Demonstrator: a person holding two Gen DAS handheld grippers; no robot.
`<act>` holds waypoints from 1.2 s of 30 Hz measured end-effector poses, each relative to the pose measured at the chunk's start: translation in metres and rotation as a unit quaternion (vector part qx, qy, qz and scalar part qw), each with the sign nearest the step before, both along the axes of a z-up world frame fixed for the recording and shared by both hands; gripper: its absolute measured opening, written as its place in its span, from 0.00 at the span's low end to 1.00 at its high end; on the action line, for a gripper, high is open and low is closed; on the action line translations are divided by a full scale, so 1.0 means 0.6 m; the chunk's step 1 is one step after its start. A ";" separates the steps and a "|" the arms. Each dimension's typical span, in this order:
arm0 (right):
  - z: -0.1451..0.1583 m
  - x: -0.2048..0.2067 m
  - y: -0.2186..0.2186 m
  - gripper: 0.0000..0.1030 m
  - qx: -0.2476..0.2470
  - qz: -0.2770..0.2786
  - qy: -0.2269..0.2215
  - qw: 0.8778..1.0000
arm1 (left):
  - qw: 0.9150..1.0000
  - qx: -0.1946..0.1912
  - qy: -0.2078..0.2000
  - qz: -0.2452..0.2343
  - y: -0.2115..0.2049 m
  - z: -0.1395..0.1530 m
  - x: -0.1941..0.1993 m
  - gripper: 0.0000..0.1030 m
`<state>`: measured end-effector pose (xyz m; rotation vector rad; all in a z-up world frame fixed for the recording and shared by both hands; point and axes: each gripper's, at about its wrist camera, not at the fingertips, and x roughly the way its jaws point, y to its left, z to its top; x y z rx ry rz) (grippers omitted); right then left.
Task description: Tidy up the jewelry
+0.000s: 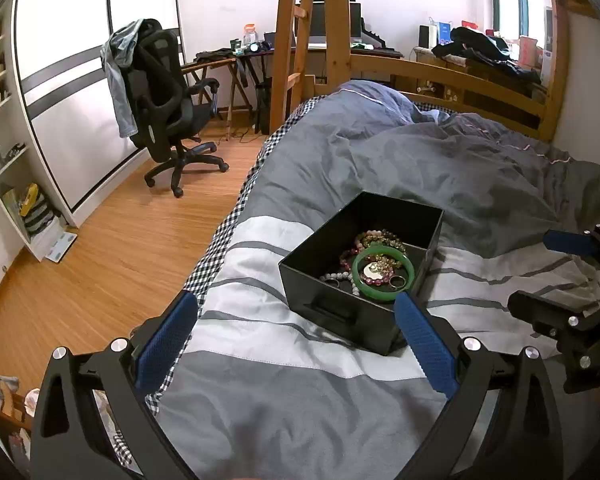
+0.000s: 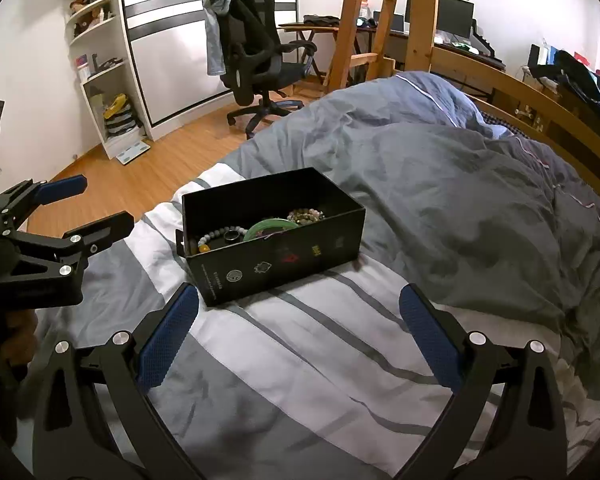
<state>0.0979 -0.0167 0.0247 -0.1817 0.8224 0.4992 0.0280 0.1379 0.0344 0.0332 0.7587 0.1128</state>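
Unreadable small print and logos on black box [image 2: 276, 264] side

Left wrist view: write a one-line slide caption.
Open left gripper hovers before a black box of jewelry on the bed.

You're in a home bedroom: a wooden bunk bed [image 1: 440, 76] with grey duvet [image 1: 400, 168], an office chair [image 1: 168, 96] upper left, a cluttered desk [image 1: 340, 46] behind.

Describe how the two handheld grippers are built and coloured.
Both the left gripper and right gripper match: matte black angular frames, silver round bolt heads at the joints, and two long fingers faced with dimpled blue pads. No cables, markings or sleeves show.
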 end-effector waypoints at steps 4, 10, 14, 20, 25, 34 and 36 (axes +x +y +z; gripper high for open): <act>-0.001 -0.001 0.001 0.96 0.001 0.000 0.001 1.000 | 1.000 0.000 0.000 -0.001 0.000 0.001 -0.001 0.94; 0.008 -0.006 0.001 0.96 -0.004 0.003 -0.006 1.000 | 1.000 -0.003 -0.001 -0.003 0.001 0.001 -0.001 0.94; 0.011 -0.008 0.003 0.96 -0.002 0.005 -0.006 1.000 | 1.000 -0.003 -0.002 -0.006 -0.001 0.002 0.000 0.94; 0.012 -0.010 0.007 0.96 -0.007 0.007 -0.009 1.000 | 1.000 -0.003 -0.002 -0.006 -0.004 0.003 0.000 0.94; 0.012 -0.010 0.008 0.96 -0.006 0.008 -0.008 1.000 | 1.000 -0.004 -0.008 -0.005 -0.007 0.005 -0.002 0.94; 0.015 -0.011 0.014 0.96 -0.009 0.007 -0.005 1.000 | 1.000 -0.022 -0.011 0.004 0.002 0.005 -0.003 0.94; 0.014 -0.011 0.015 0.96 -0.010 0.009 -0.006 1.000 | 1.000 -0.019 -0.011 0.002 0.000 0.004 -0.003 0.94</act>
